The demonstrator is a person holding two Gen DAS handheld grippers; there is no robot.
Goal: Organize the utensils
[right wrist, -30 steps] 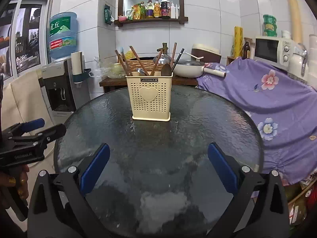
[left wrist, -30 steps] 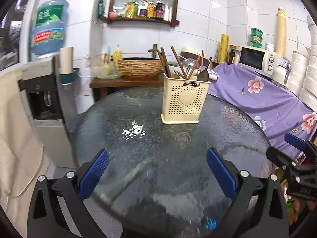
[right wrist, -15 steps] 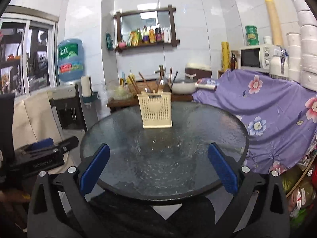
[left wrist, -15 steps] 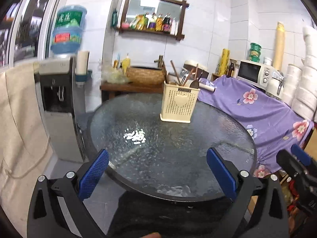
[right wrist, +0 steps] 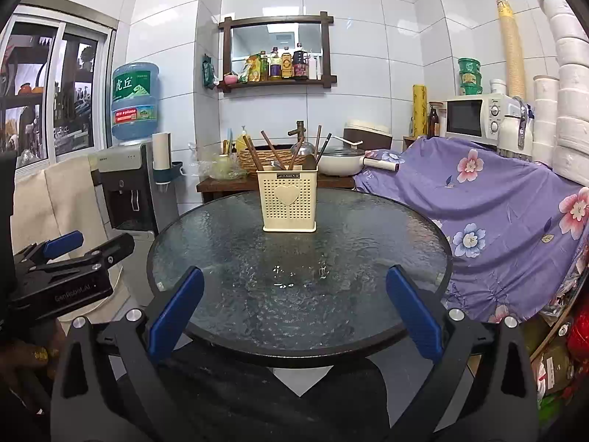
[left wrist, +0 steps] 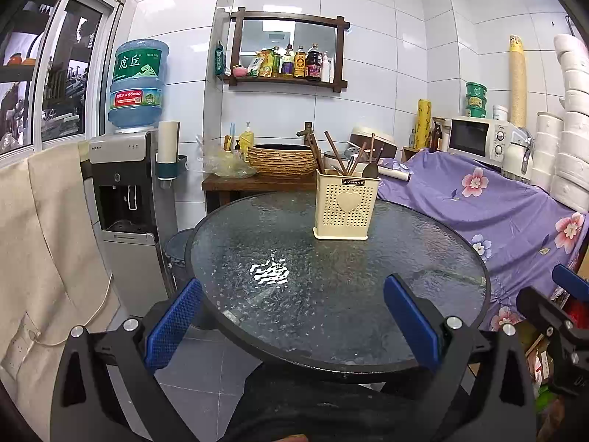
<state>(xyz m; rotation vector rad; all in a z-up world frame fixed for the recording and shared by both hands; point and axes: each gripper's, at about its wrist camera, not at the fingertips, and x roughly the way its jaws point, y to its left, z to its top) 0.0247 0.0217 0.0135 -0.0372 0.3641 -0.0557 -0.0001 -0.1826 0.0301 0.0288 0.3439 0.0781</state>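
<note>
Standing on the glass table (left wrist: pixel 331 287), the cream holder (left wrist: pixel 346 204) contains chopsticks (left wrist: pixel 333 153) and spoons; both grippers' fingers gape empty.

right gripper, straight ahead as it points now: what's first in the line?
Likely the cream utensil holder on the glass table. The right gripper is open, aimed over bare glass toward it; height is hard to judge.

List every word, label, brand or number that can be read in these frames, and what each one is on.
"JIANHAO": dark tag on the cream utensil holder.
"虎丘": green label of the water bottle.
"GenRobot.AI", faint: side of the left gripper.
Red band on the water bottle: digits too blurred to trust.
Shelf bottles, microwave dials, green tubs: too small to read.
</note>
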